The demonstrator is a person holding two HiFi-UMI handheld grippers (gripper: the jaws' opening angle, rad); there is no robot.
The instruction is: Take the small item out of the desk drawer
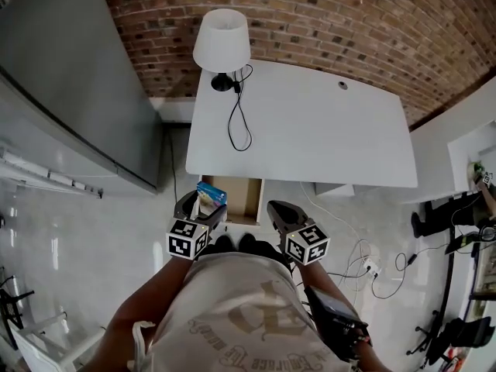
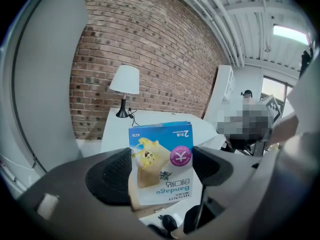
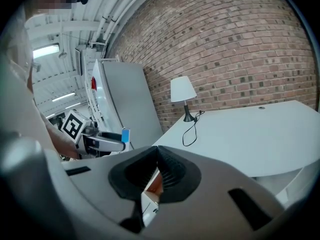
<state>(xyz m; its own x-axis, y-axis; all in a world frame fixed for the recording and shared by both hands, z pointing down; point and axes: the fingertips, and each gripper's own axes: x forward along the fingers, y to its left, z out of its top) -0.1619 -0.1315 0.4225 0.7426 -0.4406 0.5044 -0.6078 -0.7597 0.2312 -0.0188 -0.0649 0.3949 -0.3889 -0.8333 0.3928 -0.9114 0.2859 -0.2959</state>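
Observation:
A small blue bandage box point(image 2: 162, 164) stands upright between the pads of my left gripper point(image 2: 162, 170), which is shut on it. In the head view the bandage box point(image 1: 210, 198) is held above the left side of the open desk drawer point(image 1: 246, 198), whose wooden inside shows under the front edge of the white desk point(image 1: 310, 130). My left gripper point(image 1: 203, 206) is over the drawer's left edge. My right gripper point(image 1: 279, 212) hovers just right of the drawer. Its jaws are pressed together with nothing between them, as the right gripper point(image 3: 157, 171) shows in its own view.
A white table lamp point(image 1: 222, 43) stands at the desk's back left corner, with its black cable point(image 1: 239, 118) trailing across the top. A tall grey cabinet point(image 1: 70, 76) stands to the left. Cables and a power strip point(image 1: 370, 268) lie on the floor at right. A brick wall is behind.

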